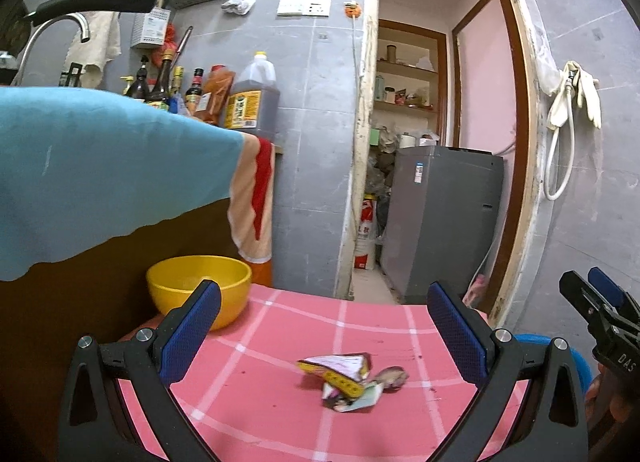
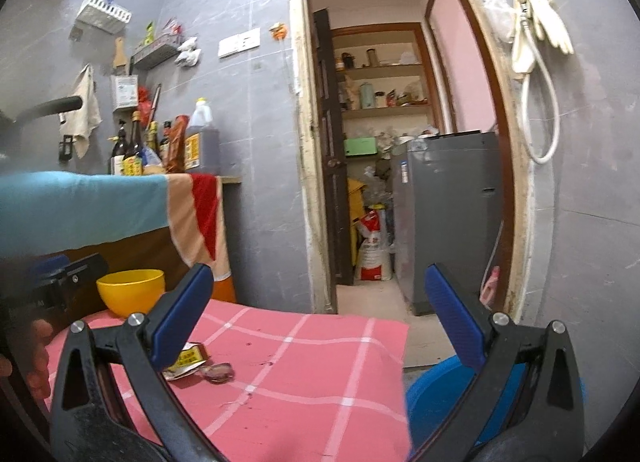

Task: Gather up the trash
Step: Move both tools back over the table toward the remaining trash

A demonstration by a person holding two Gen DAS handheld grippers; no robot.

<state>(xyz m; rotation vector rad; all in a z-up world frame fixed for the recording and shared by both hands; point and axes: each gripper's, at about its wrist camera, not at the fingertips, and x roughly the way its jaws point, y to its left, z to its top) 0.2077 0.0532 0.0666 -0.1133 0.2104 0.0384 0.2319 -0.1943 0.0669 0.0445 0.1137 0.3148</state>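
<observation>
The trash here is a crumpled wrapper, printed in yellow, white and purple, lying on the pink checked tablecloth with a small brownish scrap touching its right side. The left gripper hangs just above and behind it with its blue-padded fingers spread wide and nothing between them, and the wrapper sits roughly centred in the gap, slightly toward the right finger. The right gripper is likewise spread and empty, off to the right of the litter, which shows in its view partly behind its left finger. The step in hand looks like the left tool's pick of the wrapper: to do it well, I would lower straight down so both pads straddle the bulkiest fold, keep the tips just clear of the cloth so the fabric is not pinched and dragged, and close slowly, since crushed foil tends to skate sideways under one-sided contact. The brown scrap may need its own grasp. A blue bin sits just past the table edge on the right, a likely drop point, and the yellow bowl stands well clear at the back left. As for writing, the body of the right gripper bears "DAS"; the wrapper's print and the oil jug label are probably Chinese text, too small to read.
</observation>
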